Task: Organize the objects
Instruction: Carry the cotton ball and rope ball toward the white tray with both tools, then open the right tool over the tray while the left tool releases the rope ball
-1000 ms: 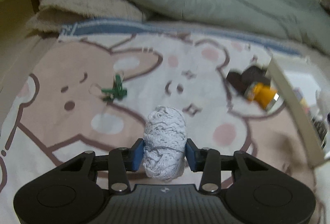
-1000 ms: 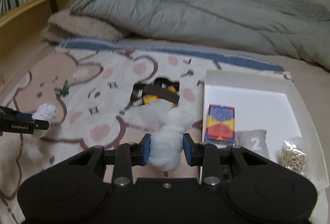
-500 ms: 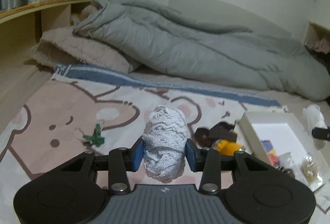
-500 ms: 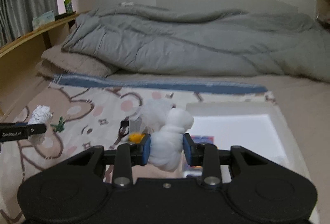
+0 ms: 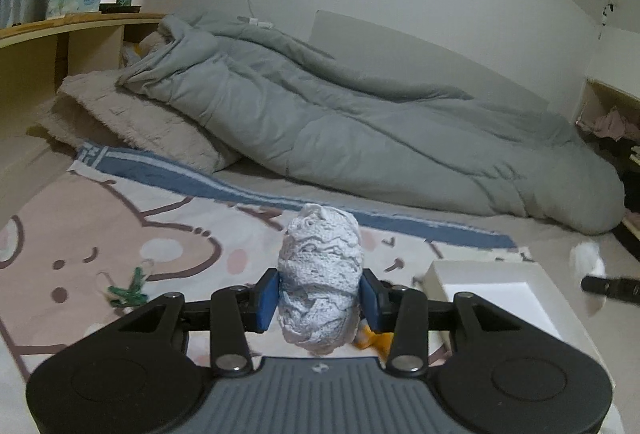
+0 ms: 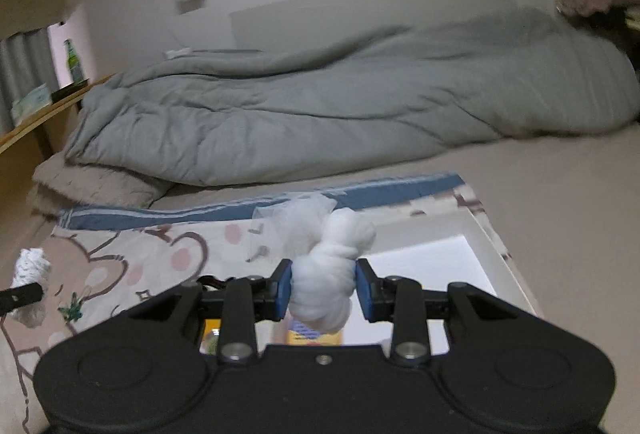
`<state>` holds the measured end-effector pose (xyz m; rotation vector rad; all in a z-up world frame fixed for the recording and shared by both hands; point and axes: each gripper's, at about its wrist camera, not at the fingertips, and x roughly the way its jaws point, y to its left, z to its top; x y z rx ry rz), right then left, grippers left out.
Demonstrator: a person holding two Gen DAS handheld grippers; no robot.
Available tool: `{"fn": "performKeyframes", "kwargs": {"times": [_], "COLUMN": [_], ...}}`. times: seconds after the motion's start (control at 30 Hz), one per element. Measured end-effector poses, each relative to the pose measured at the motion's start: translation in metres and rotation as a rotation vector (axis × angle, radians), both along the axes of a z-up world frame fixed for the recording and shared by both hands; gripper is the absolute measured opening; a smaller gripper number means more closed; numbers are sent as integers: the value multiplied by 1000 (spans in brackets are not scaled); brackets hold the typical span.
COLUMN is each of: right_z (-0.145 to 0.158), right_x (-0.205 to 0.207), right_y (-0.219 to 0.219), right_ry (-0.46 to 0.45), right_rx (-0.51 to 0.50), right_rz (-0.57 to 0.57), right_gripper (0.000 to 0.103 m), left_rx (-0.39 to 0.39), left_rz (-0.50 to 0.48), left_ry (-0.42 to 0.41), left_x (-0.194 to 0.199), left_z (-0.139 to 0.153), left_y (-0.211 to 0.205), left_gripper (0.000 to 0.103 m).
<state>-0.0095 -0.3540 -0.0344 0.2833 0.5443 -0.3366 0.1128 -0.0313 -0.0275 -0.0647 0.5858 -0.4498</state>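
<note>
Both loads now ride higher above the bed than a second ago: the left hand-held gripper [image 5: 319, 299] clamps a white crocheted lace bundle [image 5: 320, 278], and the right hand-held gripper [image 6: 323, 290] pinches a knotted white gauze wad [image 6: 330, 274] over the white rectangular tray [image 6: 492, 258], probably ready for drop-off.

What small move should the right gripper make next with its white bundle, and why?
Probably lower the right gripper toward the white tray and let go there. It is shut on the white gauze bundle and sits lifted over the tray's near edge, above the colourful box already inside. The left gripper, shut on the lace roll, could follow.
</note>
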Motion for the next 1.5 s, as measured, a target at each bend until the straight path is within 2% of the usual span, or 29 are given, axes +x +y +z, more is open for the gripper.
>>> {"fn": "performKeyframes", "kwargs": {"times": [0.17, 0.43, 0.63, 0.8, 0.83, 0.9, 0.93, 1.13, 1.3, 1.37, 1.4, 1.43, 1.5], "right_z": [-16, -41, -55, -61, -61, -61, -61, -75, -82, -85, -85, -86, -86], "right_x": [-8, -27, -30, -24, -23, -22, -21, -24, -36, -41, -42, -43, -44], "right_y": [-30, -68, -90, -93, -94, -94, -96, -108, -122, -126, -127, -128, -129], "right_ry": [18, 33, 47, 29, 14, -5, -8, 27, 36, 38, 40, 40, 42], "right_rx": [-31, -23, -3, 2, 2, -5, 1, 70, 128, 147, 153, 159, 166], "right_rz": [-58, -116, -158, -143, -143, -166, -182, -202, -252, -264, -267, -269, -265], "right_gripper": [34, 34, 34, 34, 36, 49, 64, 63, 63, 63, 63, 63, 63], "left_rx": [0, -31, -40, -53, -56, -53, -46, -6, -21, -49, -48, -25, 36], "left_rz": [-41, -155, -239, -277, -279, -278, -275, -253, -247, -241, -234, -216, -199], "left_ry": [-7, 48, 110, 168, 179, 198, 206, 239, 233, 225, 223, 217, 189], "left_x": [-8, -26, -40, -46, -47, -46, -44, -35, -31, -29, -28, -27, -28], "left_z": [-3, -25, -42, -56, -59, -65, -68, -85, -87, -85, -84, -84, -82], "left_y": [-38, -126, -192, -234, -239, -247, -252, -270, -285, -289, -292, -294, -298], "left_gripper": [44, 44, 44, 44, 44, 44, 44, 44, 45, 55, 76, 84, 84]}}
